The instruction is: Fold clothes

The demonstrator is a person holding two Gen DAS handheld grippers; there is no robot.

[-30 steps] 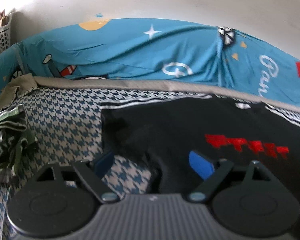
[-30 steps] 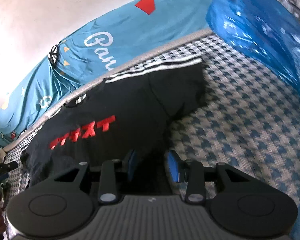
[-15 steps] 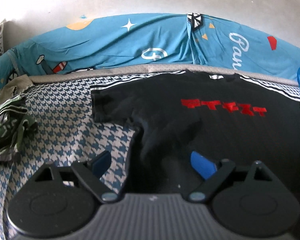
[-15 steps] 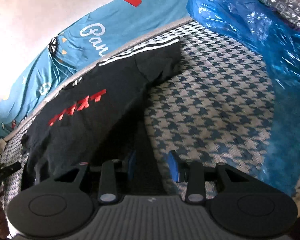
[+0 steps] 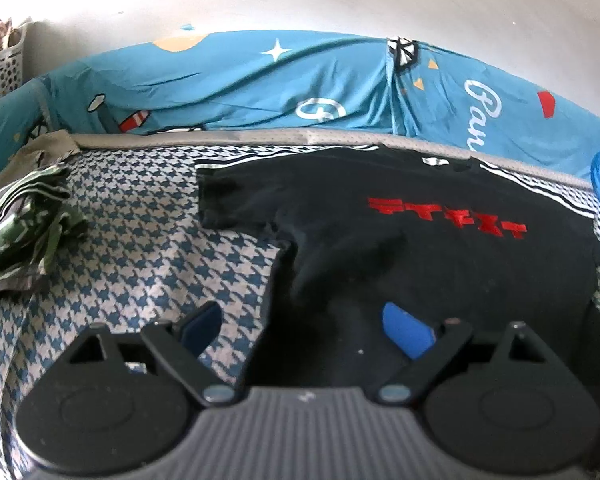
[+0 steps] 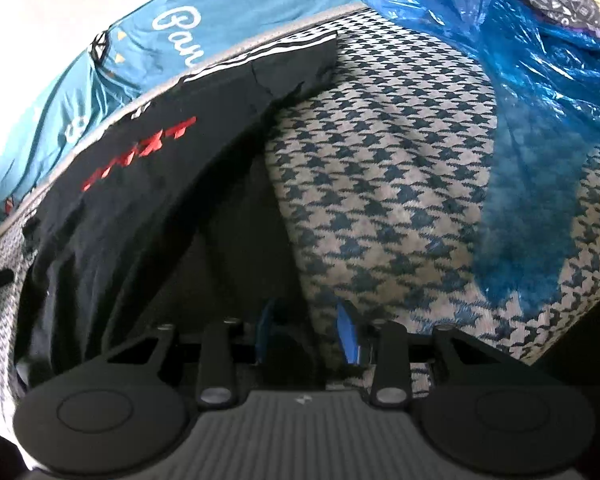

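Note:
A black T-shirt (image 5: 380, 248) with red lettering lies face up on the houndstooth bed cover (image 5: 160, 248), collar toward the far wall, both sleeves spread. My left gripper (image 5: 304, 328) hovers open over the shirt's lower left side edge, one pad over the cover and one over the cloth. In the right wrist view the T-shirt (image 6: 160, 168) rises in a taut ridge toward my right gripper (image 6: 306, 334). That gripper is shut on the shirt's lower right hem, with dark cloth between its blue pads.
A pile of green striped clothes (image 5: 24, 232) sits at the left of the bed. A blue plastic bag (image 6: 520, 80) lies on the right side. A teal printed sheet (image 5: 240, 88) runs along the wall, with a white basket (image 5: 0, 72) at far left. The bed's near right edge (image 6: 560, 320) drops off.
Both grippers have drawn back toward the near edge. The shirt, bunched at its left sleeve a second ago, now lies spread flat. The right gripper has pulled the hem along.

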